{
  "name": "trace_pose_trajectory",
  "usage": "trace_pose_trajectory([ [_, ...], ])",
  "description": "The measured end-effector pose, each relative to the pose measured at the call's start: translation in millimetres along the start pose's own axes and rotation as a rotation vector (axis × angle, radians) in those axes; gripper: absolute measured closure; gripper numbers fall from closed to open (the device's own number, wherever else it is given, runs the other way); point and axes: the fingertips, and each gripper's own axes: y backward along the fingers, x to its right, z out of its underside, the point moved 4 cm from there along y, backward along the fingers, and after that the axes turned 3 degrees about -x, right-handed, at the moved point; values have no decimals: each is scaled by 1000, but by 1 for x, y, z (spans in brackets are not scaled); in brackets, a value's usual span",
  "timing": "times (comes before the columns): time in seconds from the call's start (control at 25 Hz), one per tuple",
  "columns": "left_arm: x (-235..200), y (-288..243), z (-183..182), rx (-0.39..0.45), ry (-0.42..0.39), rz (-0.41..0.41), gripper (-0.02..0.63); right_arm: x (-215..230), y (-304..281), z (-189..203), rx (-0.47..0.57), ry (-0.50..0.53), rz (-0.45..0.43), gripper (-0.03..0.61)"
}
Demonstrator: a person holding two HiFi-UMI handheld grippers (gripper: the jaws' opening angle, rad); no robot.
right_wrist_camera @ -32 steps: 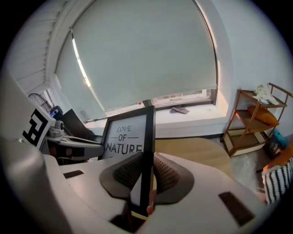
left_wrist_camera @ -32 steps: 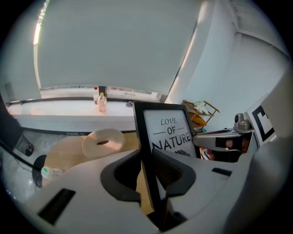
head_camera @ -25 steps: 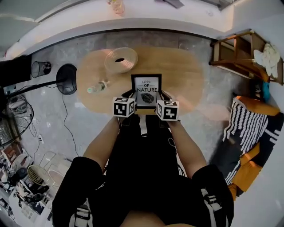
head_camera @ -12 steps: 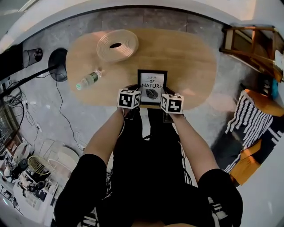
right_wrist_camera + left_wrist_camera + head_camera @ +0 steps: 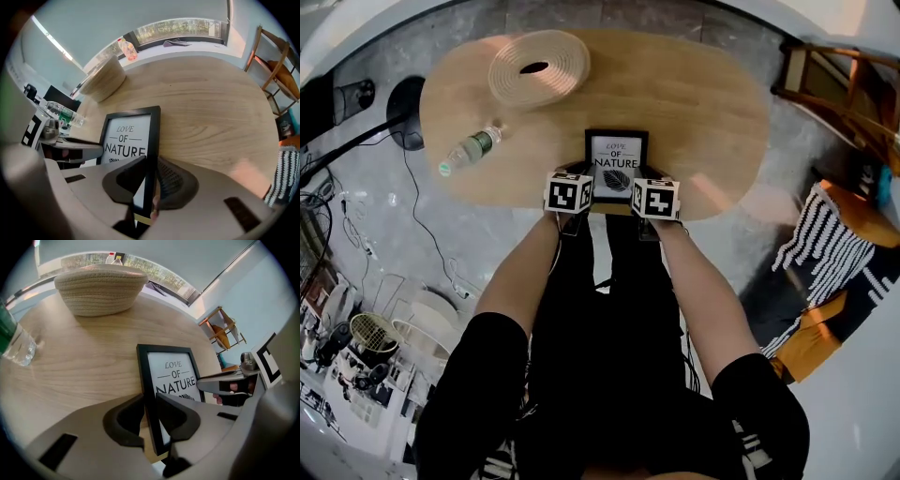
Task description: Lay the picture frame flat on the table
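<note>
A black picture frame [image 5: 616, 164] with a white "Love of Nature" print sits at the near edge of the oval wooden table [image 5: 703, 103], its face turned up toward me. My left gripper [image 5: 587, 194] is shut on the frame's left bar, with the bar between its jaws in the left gripper view [image 5: 149, 413]. My right gripper [image 5: 643, 194] is shut on the right bar, seen in the right gripper view [image 5: 151, 180]. The frame [image 5: 171, 376] leans back, its far end toward the table. I cannot tell whether its back touches the wood.
A woven rope basket [image 5: 538, 66] stands at the table's far left, and a clear water bottle [image 5: 471, 150] lies at the left edge. A wooden shelf [image 5: 844, 84] stands off to the right, with a black fan base [image 5: 408, 112] and cables on the floor at left.
Both grippers keep the same hold on the frame at the near table edge. The head view has shifted, so the table and frame sit higher in the picture.
</note>
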Motion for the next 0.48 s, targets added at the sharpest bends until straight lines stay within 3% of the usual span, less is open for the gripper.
trace_pose_trajectory([
  [0.2,-2,-4,4,29,-3,-18,522,-1,-12,5,-6,6,3,488],
  [0.36,-4,-2,3,61,20,22,517,4,-9,2,-9,-33,-8,486],
  [0.48,-13,18,-1,114,25,3,479,7,3,-1,11,-59,10,431],
])
